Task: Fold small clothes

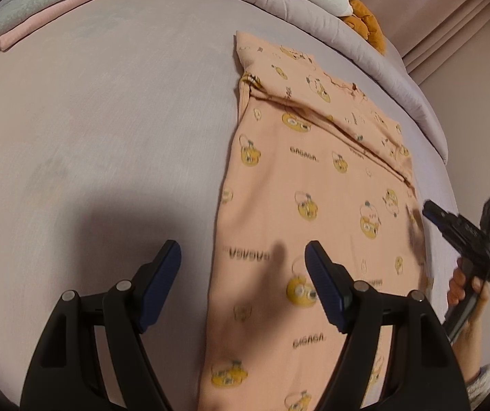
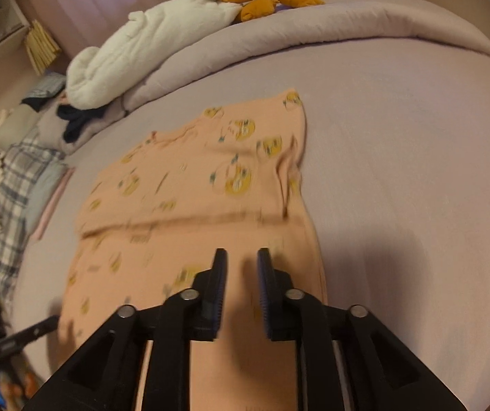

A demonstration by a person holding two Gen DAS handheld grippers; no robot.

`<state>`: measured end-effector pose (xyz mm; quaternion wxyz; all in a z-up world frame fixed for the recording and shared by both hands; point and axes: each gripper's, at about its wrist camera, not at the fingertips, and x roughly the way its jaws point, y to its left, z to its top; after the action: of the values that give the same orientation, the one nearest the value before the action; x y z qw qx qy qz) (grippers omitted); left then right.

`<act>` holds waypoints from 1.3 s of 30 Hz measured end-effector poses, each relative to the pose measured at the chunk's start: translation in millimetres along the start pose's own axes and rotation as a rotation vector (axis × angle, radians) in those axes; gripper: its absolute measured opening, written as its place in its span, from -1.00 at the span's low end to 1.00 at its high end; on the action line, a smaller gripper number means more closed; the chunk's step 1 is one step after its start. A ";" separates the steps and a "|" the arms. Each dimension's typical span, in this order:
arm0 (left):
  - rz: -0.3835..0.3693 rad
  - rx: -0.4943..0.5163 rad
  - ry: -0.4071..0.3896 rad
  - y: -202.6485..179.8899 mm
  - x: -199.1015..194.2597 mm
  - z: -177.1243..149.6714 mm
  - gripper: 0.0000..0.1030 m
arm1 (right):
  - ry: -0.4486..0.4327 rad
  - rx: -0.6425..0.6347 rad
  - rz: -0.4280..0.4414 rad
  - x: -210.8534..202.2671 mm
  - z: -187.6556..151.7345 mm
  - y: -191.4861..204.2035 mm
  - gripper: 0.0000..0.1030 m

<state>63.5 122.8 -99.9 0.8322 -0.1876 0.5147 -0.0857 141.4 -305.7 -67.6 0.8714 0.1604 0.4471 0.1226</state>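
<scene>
Two views are showing your work. In the left wrist view, your left gripper (image 1: 243, 257) is hanging wide and empty over the lavender bed (image 1: 108, 120), with the peach printed garment (image 1: 313, 178) lying flat from twelve to six o'clock under the right-hand finger. Your right hand (image 1: 464, 284) is holding its tool at three o'clock. In the right wrist view, your right gripper (image 2: 241, 263) is standing narrowly parted, gripping nothing, above the garment's near end; a white blanket (image 2: 135, 51) is lying at eleven o'clock.
</scene>
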 end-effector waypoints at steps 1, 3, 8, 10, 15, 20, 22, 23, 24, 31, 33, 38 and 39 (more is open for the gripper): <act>0.002 0.003 0.000 -0.5 -1.8 -3.7 0.45 | -0.001 0.010 0.009 -2.5 -5.3 -0.7 -0.37; 0.004 0.011 0.000 -2.1 -4.7 -10.0 0.45 | -0.004 0.034 0.031 -13.2 -16.6 -6.4 -0.34; 0.007 0.041 -0.003 -10.4 -8.4 -25.4 0.45 | -0.018 0.065 0.022 -35.2 -41.7 -13.5 -0.32; 0.011 0.058 -0.004 -13.9 -8.9 -31.3 0.45 | -0.024 0.073 0.007 -41.7 -48.7 -17.0 -0.32; 0.013 0.075 0.001 -20.5 -6.7 -41.1 0.45 | -0.005 0.093 -0.012 -49.4 -66.6 -26.6 -0.32; 0.010 0.080 0.009 -23.1 -4.6 -48.1 0.45 | 0.032 0.122 -0.017 -49.3 -80.5 -33.9 -0.31; 0.002 0.076 0.015 -21.9 -4.3 -50.5 0.45 | 0.051 0.132 -0.008 -49.7 -88.2 -35.4 -0.32; -0.001 0.074 0.017 -21.8 -4.0 -51.8 0.45 | 0.065 0.145 0.012 -48.2 -91.5 -37.2 -0.32; -0.005 0.073 0.018 -21.6 -3.6 -52.8 0.46 | 0.079 0.163 0.040 -45.4 -94.1 -38.8 -0.31; -0.062 0.041 0.014 -21.3 2.8 -49.4 0.57 | 0.087 0.207 0.137 -39.1 -102.8 -40.8 -0.31; -0.069 0.034 0.009 -23.5 5.8 -46.4 0.58 | 0.084 0.229 0.160 -35.0 -102.2 -41.6 -0.31; -0.093 0.038 0.007 -31.6 16.1 -32.2 0.58 | 0.077 0.252 0.204 -24.4 -93.0 -41.4 -0.31; -0.101 0.041 0.008 -33.6 18.5 -28.9 0.58 | 0.075 0.253 0.210 -22.6 -90.9 -41.0 -0.31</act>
<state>47.9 79.4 -113.3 0.8284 -0.1959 0.5062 -0.1388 57.0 -336.0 -116.8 0.8093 0.3098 0.4720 0.1619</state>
